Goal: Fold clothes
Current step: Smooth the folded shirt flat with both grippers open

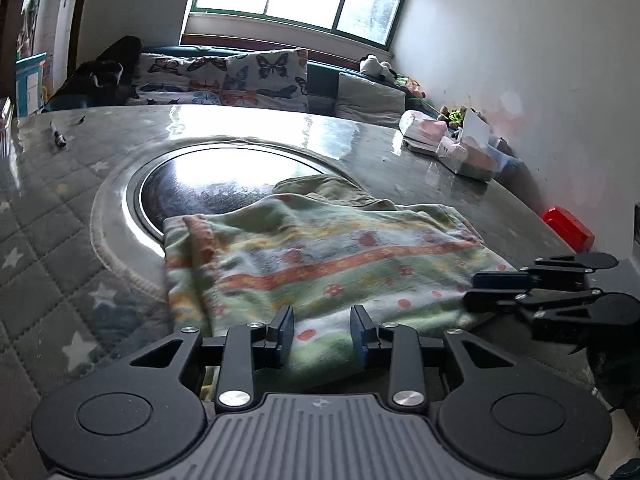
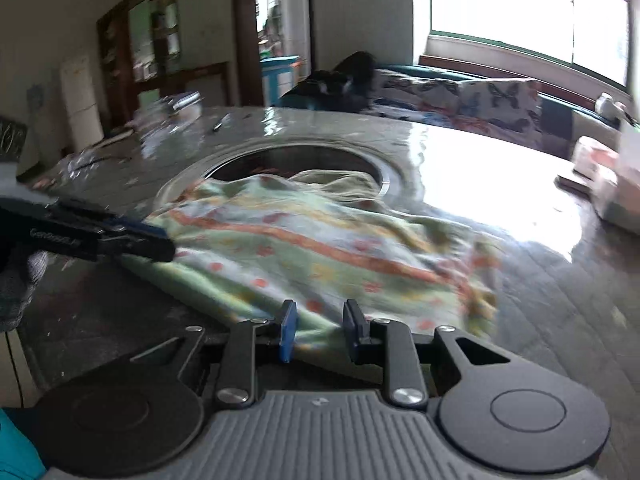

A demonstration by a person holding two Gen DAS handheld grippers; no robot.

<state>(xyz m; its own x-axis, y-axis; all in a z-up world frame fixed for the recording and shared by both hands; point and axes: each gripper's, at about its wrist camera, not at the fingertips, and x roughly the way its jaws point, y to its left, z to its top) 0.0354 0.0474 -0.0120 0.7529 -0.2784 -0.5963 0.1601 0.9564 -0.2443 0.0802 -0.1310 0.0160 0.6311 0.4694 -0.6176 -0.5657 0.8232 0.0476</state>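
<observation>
Floral garment [image 1: 320,256] — between 2 grippers

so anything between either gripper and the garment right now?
Nothing visible. The left gripper and right gripper are both open at the near hem of the patterned garment, with fabric lying between the fingers.
</observation>
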